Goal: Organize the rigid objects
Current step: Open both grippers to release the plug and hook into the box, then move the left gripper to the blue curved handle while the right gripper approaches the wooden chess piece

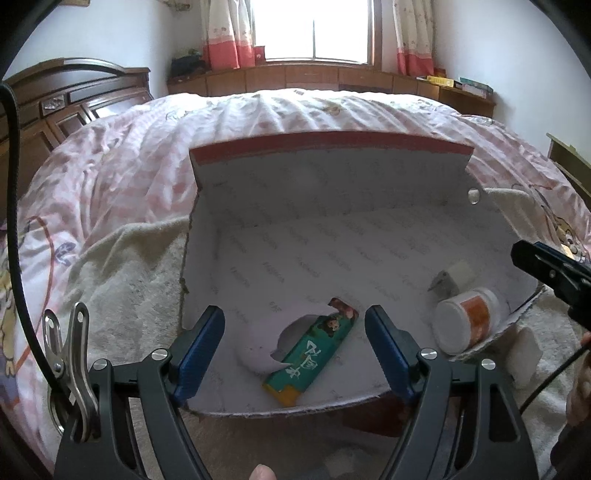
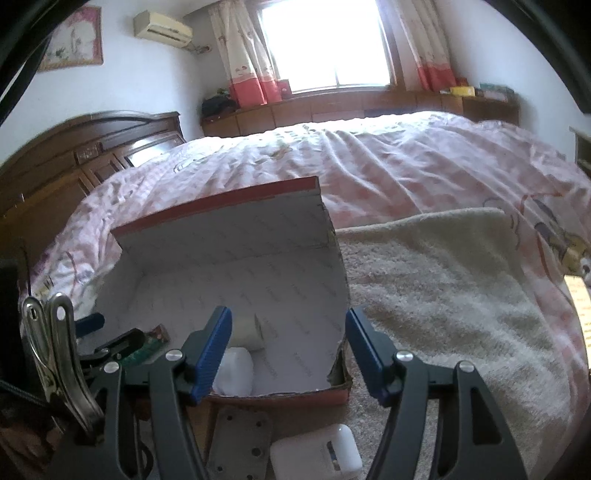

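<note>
- The green box [image 1: 312,356] with a cartoon face and a yellow end lies flat in the cardboard box [image 1: 332,173] on the bed.
- Its long side slants, yellow end nearest.
- Only the right view shows the grey plate [image 2: 240,441] and white case [image 2: 314,459].
- The left gripper [image 1: 294,345] and right gripper [image 2: 288,349] both gape wide, holding nothing.

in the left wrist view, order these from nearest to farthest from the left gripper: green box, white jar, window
1. green box: lies in the carton just ahead of the left gripper, between its open fingers in this view.
2. white jar: on its side at the carton's right edge.
3. window: on the far wall beyond the bed.
</note>
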A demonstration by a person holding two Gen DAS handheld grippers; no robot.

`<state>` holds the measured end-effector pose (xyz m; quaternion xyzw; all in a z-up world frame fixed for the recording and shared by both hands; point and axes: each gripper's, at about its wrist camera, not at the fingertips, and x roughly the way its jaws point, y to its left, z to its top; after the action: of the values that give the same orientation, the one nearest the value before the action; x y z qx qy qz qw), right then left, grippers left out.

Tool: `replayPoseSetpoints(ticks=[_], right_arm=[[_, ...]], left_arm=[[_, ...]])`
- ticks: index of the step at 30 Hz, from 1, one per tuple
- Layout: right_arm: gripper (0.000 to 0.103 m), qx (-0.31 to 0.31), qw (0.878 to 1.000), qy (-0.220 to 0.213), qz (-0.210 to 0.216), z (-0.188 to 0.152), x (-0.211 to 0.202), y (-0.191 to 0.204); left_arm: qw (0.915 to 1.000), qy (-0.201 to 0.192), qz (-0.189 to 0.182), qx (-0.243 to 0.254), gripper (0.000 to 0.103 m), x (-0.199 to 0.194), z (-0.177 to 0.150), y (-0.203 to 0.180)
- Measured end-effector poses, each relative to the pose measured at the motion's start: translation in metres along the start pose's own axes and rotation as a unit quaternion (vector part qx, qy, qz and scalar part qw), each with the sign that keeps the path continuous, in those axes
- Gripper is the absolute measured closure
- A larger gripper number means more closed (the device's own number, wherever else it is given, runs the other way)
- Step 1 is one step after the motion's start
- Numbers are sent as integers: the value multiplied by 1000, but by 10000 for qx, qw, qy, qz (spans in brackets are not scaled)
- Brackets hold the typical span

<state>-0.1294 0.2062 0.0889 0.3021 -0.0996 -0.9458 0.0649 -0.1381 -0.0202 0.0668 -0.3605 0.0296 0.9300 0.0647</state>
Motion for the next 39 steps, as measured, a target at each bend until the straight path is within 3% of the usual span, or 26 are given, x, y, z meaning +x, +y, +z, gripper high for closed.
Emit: replayPoseSetpoints(ticks=[15, 28, 39], right_arm=[[35, -212, 9993, -21, 313, -16, -39, 9], [35, -488, 9978, 181, 408, -52, -69, 18], [35, -788, 9943, 611, 388, -94, -76, 23]], left_arm=[[9993, -169, -321, -24, 23, -49, -14, -18], [9989, 37, -434, -179, 23, -68, -51, -15], [9982, 313, -381, -344, 23, -68, -84, -3]])
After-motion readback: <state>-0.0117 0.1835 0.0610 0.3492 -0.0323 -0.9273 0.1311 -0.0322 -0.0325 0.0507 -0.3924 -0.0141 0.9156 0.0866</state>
